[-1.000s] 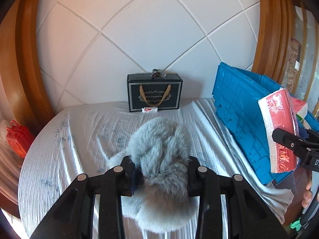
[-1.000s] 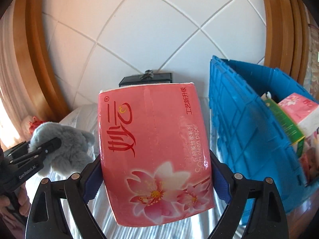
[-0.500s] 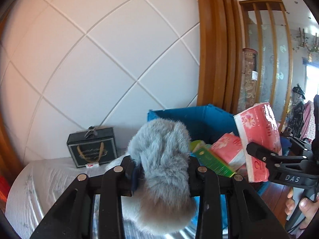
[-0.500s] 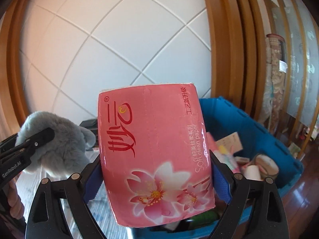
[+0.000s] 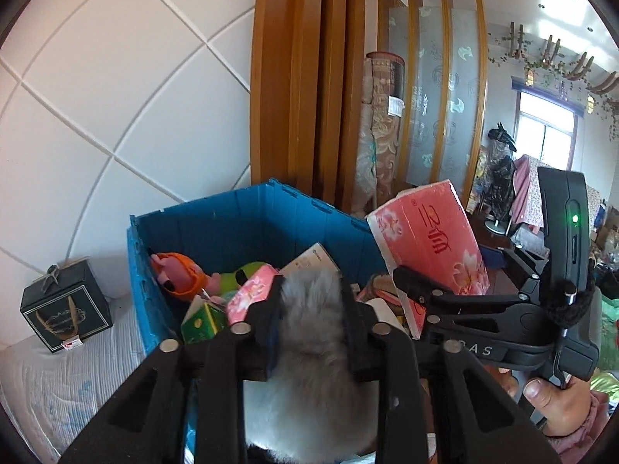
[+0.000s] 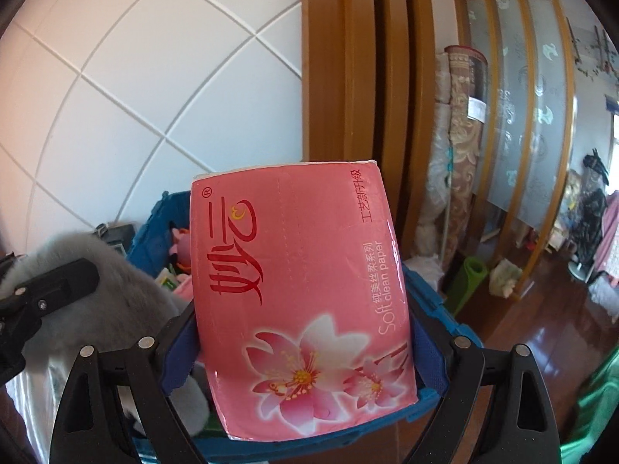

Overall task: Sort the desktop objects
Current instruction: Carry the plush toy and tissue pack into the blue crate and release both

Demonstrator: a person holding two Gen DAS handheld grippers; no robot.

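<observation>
The left hand-held gripper (image 5: 311,317) is clamped tight on a grey furry toy (image 5: 309,367), squeezing the soft pile so it cannot slip while carried. The toy hangs over the near edge of the blue crate (image 5: 232,216), which fills the view from 10 to 1 o'clock. The right hand-held gripper (image 6: 301,332) grips a pink tissue pack (image 6: 298,290) by its two long sides, its jaws spread wide to span it; the pack stands upright, so its face stays clear of the pads. In the left view it sits at 2 o'clock, above the crate's right wall. Both things seem poised for release into the crate, which already holds an orange and pink toy (image 5: 176,272), a green carton (image 5: 201,319) and another pink pack (image 5: 249,290). A black gift box (image 5: 64,305) stands at 9 o'clock on the white bed cover (image 5: 58,386), beside the crate.
</observation>
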